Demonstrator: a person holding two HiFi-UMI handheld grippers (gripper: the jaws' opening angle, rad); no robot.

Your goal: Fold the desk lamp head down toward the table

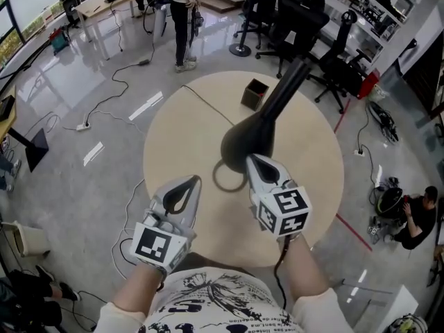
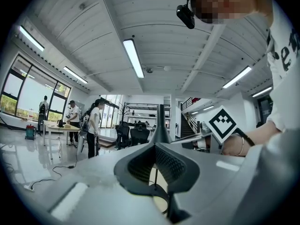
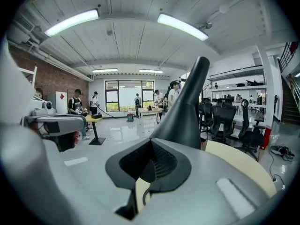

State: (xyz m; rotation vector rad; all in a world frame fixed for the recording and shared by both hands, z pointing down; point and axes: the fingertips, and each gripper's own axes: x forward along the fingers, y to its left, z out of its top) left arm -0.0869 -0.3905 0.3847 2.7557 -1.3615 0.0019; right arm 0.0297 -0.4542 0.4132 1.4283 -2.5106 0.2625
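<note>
Head view, our hands: we are holding the left gripper (image 1: 194, 182) and the right gripper (image 1: 252, 161) low over the near part of the round table (image 1: 180, 141), both pointing away from us.
Left jaws: in the left gripper view the left gripper (image 2: 155, 144) is showing its jaws meeting at the tips. Only the teardrop gap behind them is open, and nothing is sitting in it. The lamp (image 2: 161, 125) is standing beyond them, clear of the tips.
Right jaws: in the right gripper view the right gripper (image 3: 151, 141) is likewise sitting tip to tip on nothing. The lamp (image 3: 185, 111) is rising right behind the tips, and we cannot tell whether they are touching it.
Lamp: the black lamp (image 1: 260, 127) is standing near the middle of the table. Its wide flared part is lying low, just beside the right gripper, and its narrow end is slanting up and away to our right. A dark ring (image 1: 213, 176) is lying on the table at its foot.
Farther off: a small dark box (image 1: 254, 94) is sitting on the far side of the table. Beyond it are office chairs (image 1: 298, 19) and a person (image 1: 184, 19) standing on the floor.
Step in hand: we are judging this as the approach, since neither gripper is holding the lamp and the fold is not yet begun.
Next move: we are expecting to part the right jaws and take the slanted upper part. The left gripper would be steadying the foot so the lamp is not tipping as the top comes down.
</note>
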